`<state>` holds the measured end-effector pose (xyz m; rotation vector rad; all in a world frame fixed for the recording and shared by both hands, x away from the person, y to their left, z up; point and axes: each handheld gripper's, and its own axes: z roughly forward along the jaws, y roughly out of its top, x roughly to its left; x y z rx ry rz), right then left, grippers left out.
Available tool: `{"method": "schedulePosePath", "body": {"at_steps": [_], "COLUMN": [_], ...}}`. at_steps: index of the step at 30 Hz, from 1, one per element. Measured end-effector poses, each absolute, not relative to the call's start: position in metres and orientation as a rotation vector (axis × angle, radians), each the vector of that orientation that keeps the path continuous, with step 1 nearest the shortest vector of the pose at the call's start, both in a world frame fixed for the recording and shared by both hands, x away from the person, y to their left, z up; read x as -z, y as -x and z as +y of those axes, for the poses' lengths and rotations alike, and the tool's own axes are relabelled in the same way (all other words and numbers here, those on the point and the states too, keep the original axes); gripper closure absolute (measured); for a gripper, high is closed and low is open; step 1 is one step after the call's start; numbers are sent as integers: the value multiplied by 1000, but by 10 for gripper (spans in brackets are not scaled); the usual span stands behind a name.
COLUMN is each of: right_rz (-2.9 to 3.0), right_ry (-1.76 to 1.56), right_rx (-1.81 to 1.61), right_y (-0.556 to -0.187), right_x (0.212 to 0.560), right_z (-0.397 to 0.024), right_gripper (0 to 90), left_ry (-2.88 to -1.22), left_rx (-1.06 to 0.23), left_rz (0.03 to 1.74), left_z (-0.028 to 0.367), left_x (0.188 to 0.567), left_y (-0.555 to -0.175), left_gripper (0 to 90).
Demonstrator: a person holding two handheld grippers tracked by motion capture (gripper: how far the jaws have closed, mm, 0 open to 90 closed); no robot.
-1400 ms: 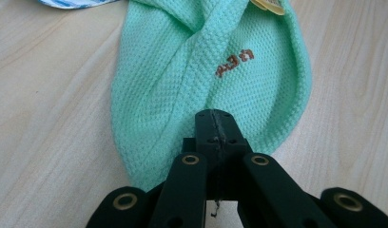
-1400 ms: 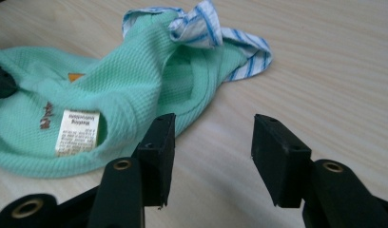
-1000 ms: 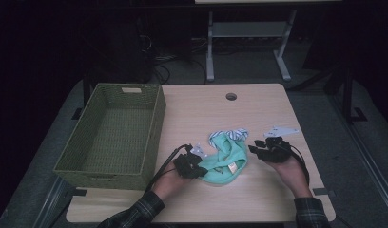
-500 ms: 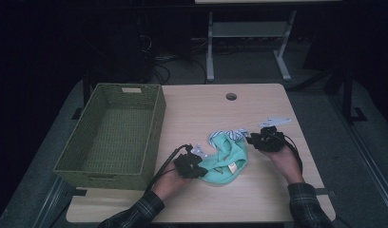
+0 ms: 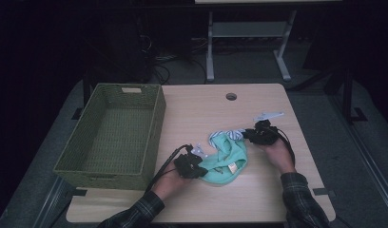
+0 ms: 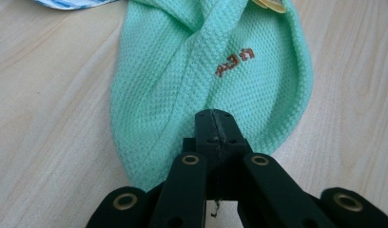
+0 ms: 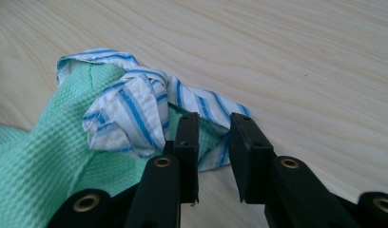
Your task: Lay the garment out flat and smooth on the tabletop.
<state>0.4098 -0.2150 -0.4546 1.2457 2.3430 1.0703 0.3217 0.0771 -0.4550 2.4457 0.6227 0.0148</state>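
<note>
A mint-green knit cloth [image 5: 228, 159] with a blue-and-white striped lining [image 5: 222, 137] lies crumpled on the wooden table [image 5: 201, 109]. My left gripper [image 5: 196, 167] is at the cloth's near left end; in the left gripper view its jaws [image 6: 215, 124] are shut together on the green cloth's [image 6: 201, 61] edge. My right gripper [image 5: 251, 135] sits at the cloth's far right end. In the right gripper view its jaws [image 7: 213, 135] have just been closing, a narrow gap still shows, and the striped edge [image 7: 135, 111] lies between the tips.
A green woven basket [image 5: 156, 124] stands on the left part of the table. A round cable hole [image 5: 231, 96] is near the table's far edge. A metal stand [image 5: 210, 47] and cables are on the floor behind.
My right hand has moved left and a little farther away, up to the striped end of the cloth. The left hand and the cloth have stayed put.
</note>
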Motion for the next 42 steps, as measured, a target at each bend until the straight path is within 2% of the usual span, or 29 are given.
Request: {"method": "schedulePosePath", "body": {"at_steps": [12,15,19,21,31,42], "right_rz": [2399,2402,2417,2418,2391,2320], "right_ry": [-1249,-1246,-1223,-1220,-1204,-1285], "right_rx": [-1055,-1033,-1022,-1013,-963,-859], "right_y": [-418,-418,-418,-416,-418,-424], "right_x": [471,470,470,469,458,461], "right_z": [-206,-205,-204,-202,-208,-227], "right_gripper": [711,751,876,889,900,900], "left_ry": [-2458,-2458,-2458,-2458,-2460,-2471], "left_rx": [-15,-16,-17,-16,-20,-23], "left_rz": [611,610,611,612,609,598], "left_z": [78,77,77,77,77,78], "left_x": [455,455,454,454,454,454], "left_y": [-322,-322,-322,-322,-322,-323], "left_gripper": [896,896,896,896,896,897]}}
